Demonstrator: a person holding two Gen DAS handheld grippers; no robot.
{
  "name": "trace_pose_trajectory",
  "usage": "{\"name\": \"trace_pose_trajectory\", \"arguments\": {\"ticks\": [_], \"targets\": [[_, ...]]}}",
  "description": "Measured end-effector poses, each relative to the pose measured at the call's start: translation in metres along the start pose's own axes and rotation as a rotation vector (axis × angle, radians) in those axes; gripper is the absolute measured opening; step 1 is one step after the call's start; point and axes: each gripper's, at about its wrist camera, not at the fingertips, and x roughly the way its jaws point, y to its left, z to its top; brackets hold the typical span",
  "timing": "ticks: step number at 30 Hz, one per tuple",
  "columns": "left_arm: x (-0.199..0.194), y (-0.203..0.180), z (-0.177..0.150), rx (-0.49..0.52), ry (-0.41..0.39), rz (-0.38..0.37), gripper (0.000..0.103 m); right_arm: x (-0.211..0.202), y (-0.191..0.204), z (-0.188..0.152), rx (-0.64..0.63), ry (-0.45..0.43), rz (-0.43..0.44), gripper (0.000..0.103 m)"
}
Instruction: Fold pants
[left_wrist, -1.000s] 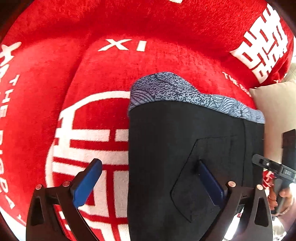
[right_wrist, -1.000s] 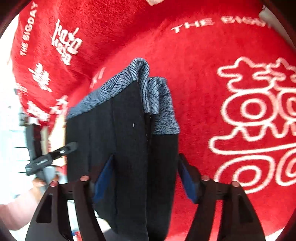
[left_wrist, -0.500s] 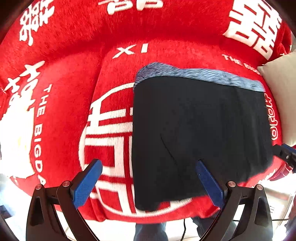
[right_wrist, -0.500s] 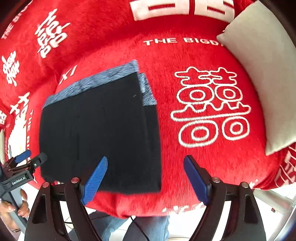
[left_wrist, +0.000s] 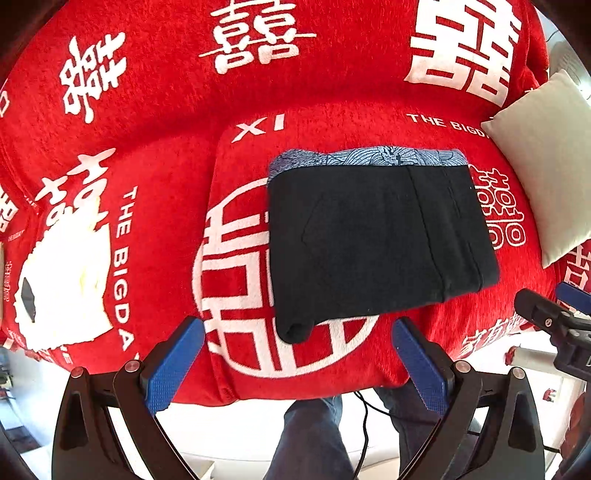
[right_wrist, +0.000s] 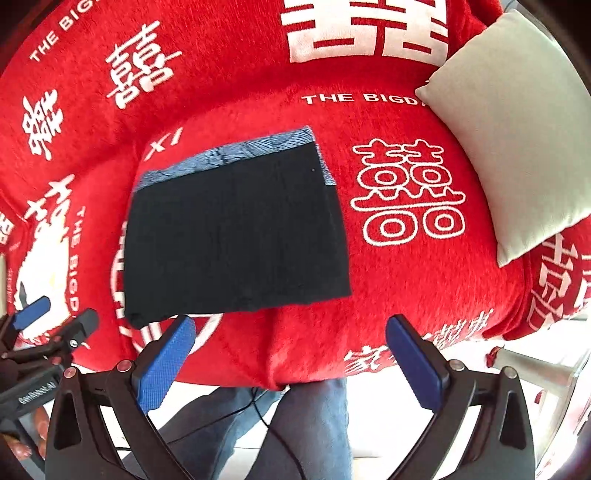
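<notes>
The black pants (left_wrist: 373, 243) are lying folded into a flat rectangle on the red blanket (left_wrist: 177, 122), sitting over the big white circular emblem near the front edge of the sofa seat, and nothing is touching them. A blue patterned waistband (left_wrist: 369, 157) is peeking out along the far edge of the fold. The left gripper (left_wrist: 297, 363) is hovering off the front edge with its blue fingers (left_wrist: 173, 365) spread wide and gripping nothing. The right gripper (right_wrist: 290, 363) is doing the same, its fingers (right_wrist: 415, 363) standing wide apart over the blanket's front edge, just short of the pants (right_wrist: 236, 236). A beige cushion (right_wrist: 517, 122) is resting toward the right end of the seat, well apart from the pants. The person's jeans-clad legs (left_wrist: 310, 439) are showing below the front edge.
</notes>
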Motion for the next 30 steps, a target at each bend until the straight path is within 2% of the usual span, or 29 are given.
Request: {"name": "trace_pose_trajectory", "arguments": {"ticks": [6, 13, 19, 25, 30], "targets": [[-0.007, 0.004, -0.007, 0.029, 0.012, 0.000, 0.102, -0.013, 0.012, -0.008, 0.008, 0.014, -0.039, 0.103], [-0.019, 0.000, -0.010, 0.034, -0.001, 0.017, 0.102, -0.027, 0.021, -0.010, -0.010, 0.006, -0.033, 0.103], [-0.025, -0.010, -0.013, -0.002, 0.001, 0.038, 0.102, -0.034, 0.022, -0.006, -0.093, 0.014, -0.046, 0.103], [-0.030, -0.029, -0.020, -0.002, 0.014, 0.069, 0.102, -0.045, 0.019, -0.006, -0.174, -0.022, -0.048, 0.103], [-0.034, -0.035, -0.020, -0.010, 0.017, 0.100, 0.102, -0.041, 0.012, -0.005, -0.175, 0.005, -0.042, 0.103]]}}
